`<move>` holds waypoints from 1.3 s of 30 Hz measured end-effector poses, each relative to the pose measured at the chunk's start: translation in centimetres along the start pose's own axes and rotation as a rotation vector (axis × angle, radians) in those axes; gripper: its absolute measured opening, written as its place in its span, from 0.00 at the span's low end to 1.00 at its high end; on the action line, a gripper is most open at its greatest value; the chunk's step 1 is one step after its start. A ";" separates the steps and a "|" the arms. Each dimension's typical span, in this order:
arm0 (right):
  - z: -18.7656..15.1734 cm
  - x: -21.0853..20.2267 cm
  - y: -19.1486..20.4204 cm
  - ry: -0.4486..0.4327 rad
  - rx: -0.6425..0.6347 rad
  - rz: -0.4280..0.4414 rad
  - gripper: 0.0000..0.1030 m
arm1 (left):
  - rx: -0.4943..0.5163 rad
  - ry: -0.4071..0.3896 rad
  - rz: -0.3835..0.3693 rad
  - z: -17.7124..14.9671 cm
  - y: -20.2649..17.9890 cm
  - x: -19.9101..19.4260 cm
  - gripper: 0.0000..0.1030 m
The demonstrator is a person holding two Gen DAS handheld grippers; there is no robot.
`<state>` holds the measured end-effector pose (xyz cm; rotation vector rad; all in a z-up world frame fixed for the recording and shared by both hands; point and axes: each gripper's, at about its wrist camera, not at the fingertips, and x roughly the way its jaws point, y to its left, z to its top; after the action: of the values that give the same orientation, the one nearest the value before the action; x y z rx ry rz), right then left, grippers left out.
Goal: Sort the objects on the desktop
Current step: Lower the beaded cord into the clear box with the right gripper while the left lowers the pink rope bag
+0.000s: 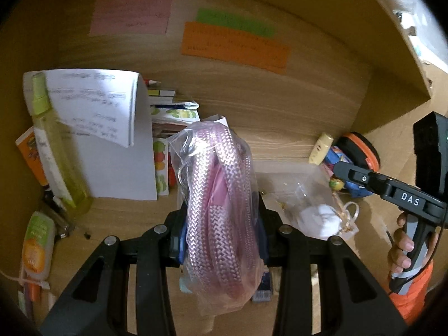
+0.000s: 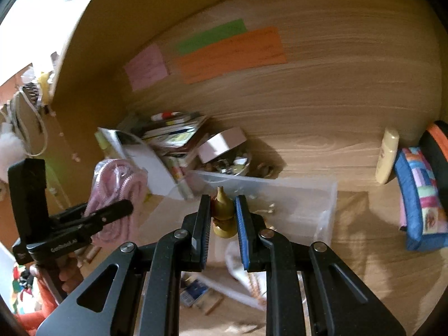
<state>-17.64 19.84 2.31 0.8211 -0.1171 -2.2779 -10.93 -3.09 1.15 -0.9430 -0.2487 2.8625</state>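
The bagged pink cord (image 1: 221, 210), a coil of braided rope in a clear plastic bag, stands upright between the blue pads of the left gripper (image 1: 221, 240), whose jaws are pressed against its sides and hold it above the wooden desk (image 1: 280, 106). In the left wrist view, taking that cord as the landmark, a folded white paper (image 1: 112, 128) and a tall green spray bottle (image 1: 53, 145) stand to its left, with a stack of fruit-printed cards (image 1: 168, 128) just beside it at the back. To the cord's right lie a clear plastic bag (image 1: 296, 193) and a white tissue wad (image 1: 319, 221), and farther right a cream tube (image 1: 321, 148) leans by an orange-and-black round case (image 1: 361, 151). The right gripper (image 1: 340, 168) enters from the far right. On the back panel above the cord are a pink note (image 1: 131, 11), a green note (image 1: 235, 22) and an orange note (image 1: 235, 44). In the right wrist view, the right gripper (image 2: 223, 218) pinches a small yellow-brown figurine (image 2: 224, 212) between its pads, just above a clear plastic box (image 2: 294, 196). The cord (image 2: 117, 196) hangs well to the left of that figurine, clamped in the left gripper (image 2: 123, 207). A colourful blue-edged pouch (image 2: 420, 196) and the cream tube (image 2: 387, 156) sit far right of the figurine.
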 end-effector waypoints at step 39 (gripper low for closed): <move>-2.6 4.6 -1.5 0.021 -0.077 -0.304 0.77 | 0.069 0.085 0.091 -0.6 -0.4 6.0 0.48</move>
<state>-19.58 18.36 -2.63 0.8705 0.1114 -2.5378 -15.37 -1.67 -2.68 -1.0864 -0.1016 2.8821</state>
